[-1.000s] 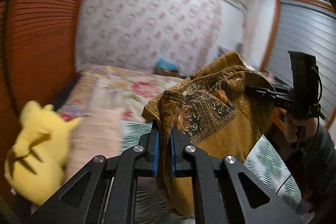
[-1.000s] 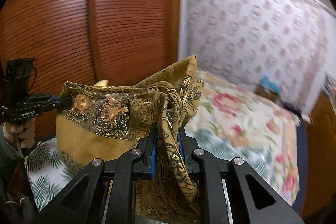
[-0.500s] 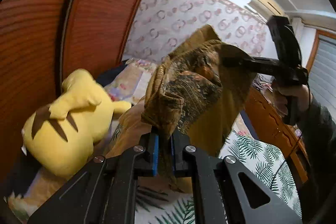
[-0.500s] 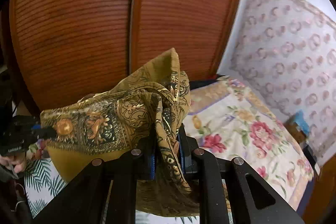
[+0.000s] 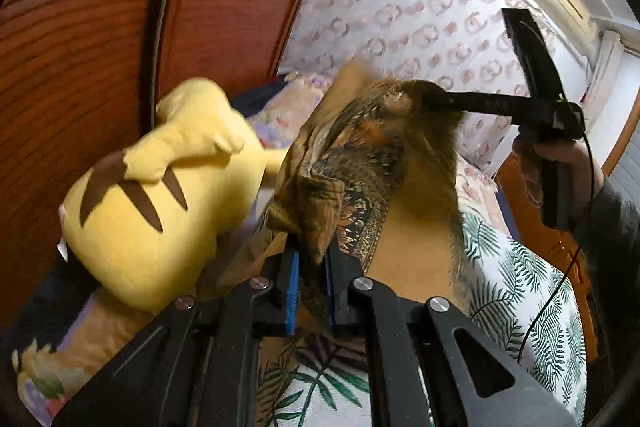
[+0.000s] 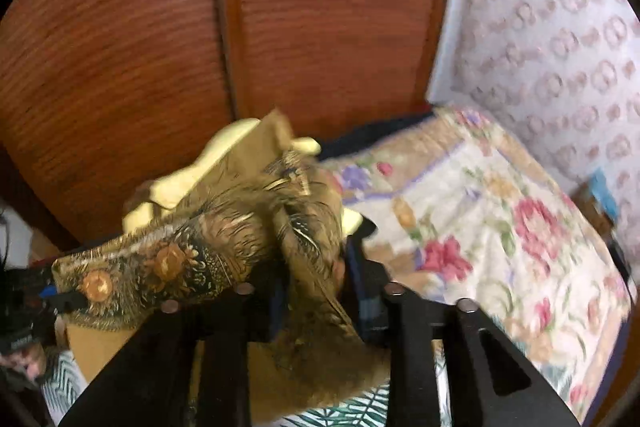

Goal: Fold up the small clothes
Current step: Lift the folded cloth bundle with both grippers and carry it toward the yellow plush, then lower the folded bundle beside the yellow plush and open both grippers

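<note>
The cloth [image 5: 360,187], a mustard and black patterned piece, hangs stretched between my two grippers above the bed [image 5: 520,307]. My left gripper [image 5: 311,279] has one bunched corner pinched tight between its blue pads, jaws nearly together, with the fabric spilling up and over the fingertips. In the left view I can see my right gripper [image 5: 430,99] reaching in from the right, its tip at the far upper edge of the cloth, with a hand [image 5: 560,163] around its handle. In the right view, that gripper's jaws are opening: the fabric [image 6: 312,247] sits between the fingers, but there is a gap beside it and I cannot tell whether the pads still press on it; the picture is blurred there. The cloth's lower part drapes down toward the palm-leaf sheet [image 5: 520,327]. Just left of the cloth a yellow plush [image 5: 152,211] with brown stripes lies against the wooden wardrobe [image 5: 100,47]. Beyond it a floral quilt [image 6: 500,227] covers the far part of the bed, next to a patterned wall [image 6: 560,47].
</note>
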